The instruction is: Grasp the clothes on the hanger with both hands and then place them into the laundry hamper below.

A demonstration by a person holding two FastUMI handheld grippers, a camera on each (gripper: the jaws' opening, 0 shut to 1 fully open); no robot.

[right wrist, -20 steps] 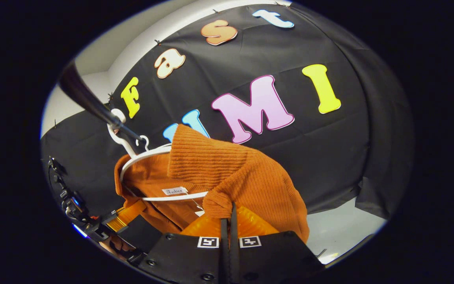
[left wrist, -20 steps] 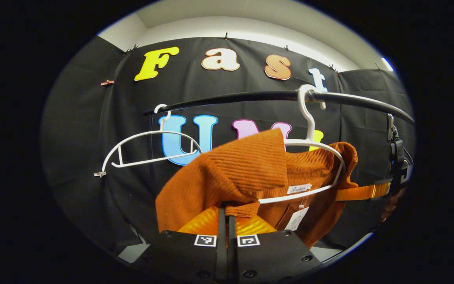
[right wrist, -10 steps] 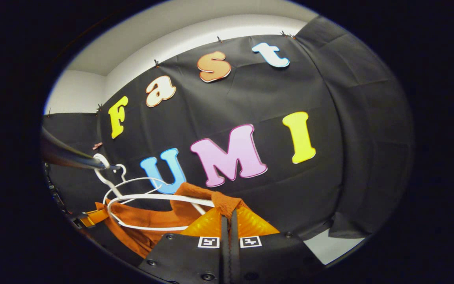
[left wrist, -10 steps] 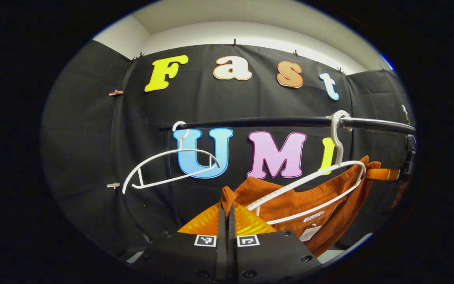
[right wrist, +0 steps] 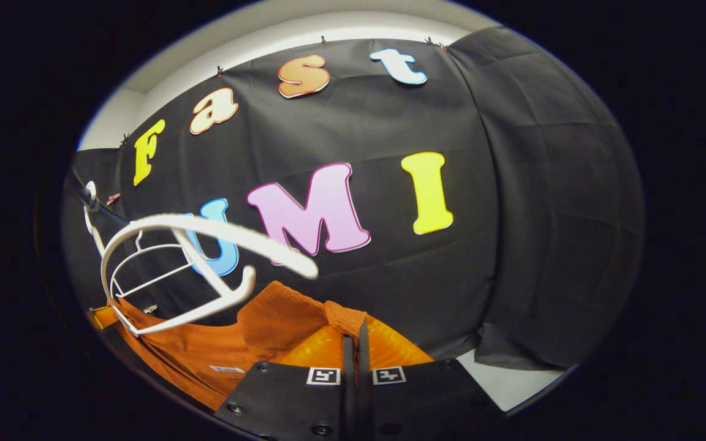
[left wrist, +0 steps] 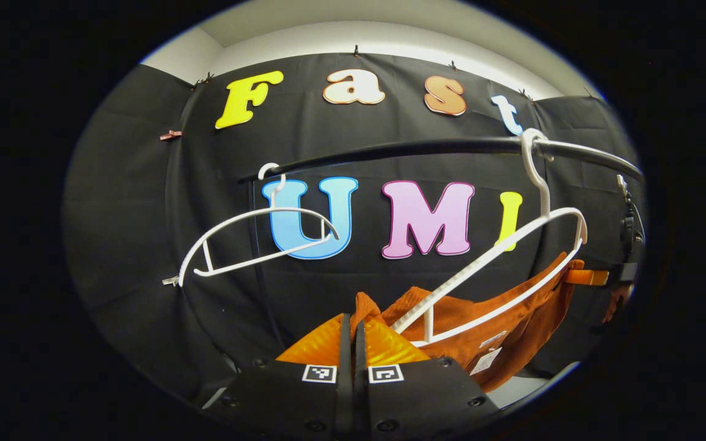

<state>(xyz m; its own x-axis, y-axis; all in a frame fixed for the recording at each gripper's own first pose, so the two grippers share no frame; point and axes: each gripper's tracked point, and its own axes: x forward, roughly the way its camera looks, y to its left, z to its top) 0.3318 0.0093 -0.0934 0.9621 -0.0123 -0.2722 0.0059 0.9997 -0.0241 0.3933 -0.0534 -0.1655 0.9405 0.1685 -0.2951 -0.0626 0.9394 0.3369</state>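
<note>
An orange ribbed knit garment [left wrist: 500, 318] sags below a white hanger [left wrist: 512, 245] that still hooks the black rail [left wrist: 390, 150]. In the left gripper view my left gripper [left wrist: 351, 318] is shut on one top edge of the garment. The right gripper view has the same garment [right wrist: 206, 349] stretched leftward, with my right gripper [right wrist: 356, 324] shut on its other top edge. The white hanger [right wrist: 206, 229] sits above the cloth there, bare. The far gripper [left wrist: 626, 269] shows at the right edge of the left gripper view, holding the cloth's far end.
A second, bare white hanger [left wrist: 249, 239] hangs further left on the rail. White floor [right wrist: 512, 380] shows below the black cloth wall. A hand [left wrist: 616, 300] is at the right edge.
The garment has been pulled down off the hanger's shoulders. It covered the hanger one second ago and now hangs below it between both grippers. The freed hanger tilts upward.
</note>
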